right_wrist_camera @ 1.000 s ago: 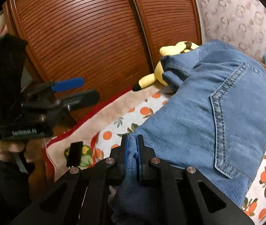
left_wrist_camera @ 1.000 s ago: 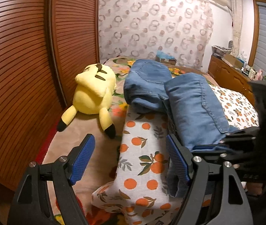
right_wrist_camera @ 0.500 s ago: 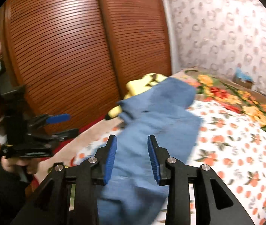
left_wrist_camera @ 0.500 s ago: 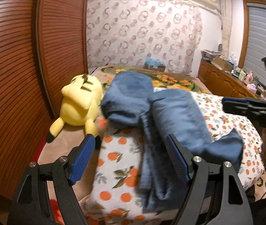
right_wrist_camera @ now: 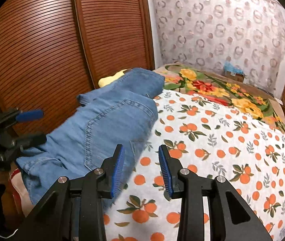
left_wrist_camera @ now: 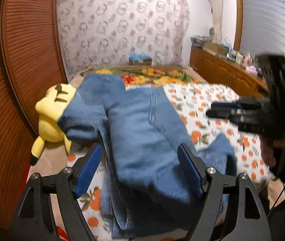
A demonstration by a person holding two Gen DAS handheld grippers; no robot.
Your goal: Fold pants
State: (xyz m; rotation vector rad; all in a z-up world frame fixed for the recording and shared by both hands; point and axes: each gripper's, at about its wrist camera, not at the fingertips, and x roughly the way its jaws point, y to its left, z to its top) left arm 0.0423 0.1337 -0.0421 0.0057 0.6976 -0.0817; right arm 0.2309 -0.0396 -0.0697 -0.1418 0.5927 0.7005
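Item: pants (right_wrist_camera: 110, 124), blue denim, partly folded, on bed (right_wrist_camera: 222, 140) at wardrobe-side edge, touching yellow plush (left_wrist_camera: 50, 116).
Change: right tool (right_wrist_camera: 141, 168) let go cloth it pinched second ago; now narrow gap, empty, beside pants over sheet.
Left tool (left_wrist_camera: 140, 172) wide, empty, above pants; contact unclear, view blurred.
Reading: fold laid; likely regrasp next.

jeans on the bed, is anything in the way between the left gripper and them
Nothing visible. The left gripper is open right over the jeans, whose denim fills the gap between its fingers. The yellow plush toy sits off to the side against the jeans' far fold, out of the path.
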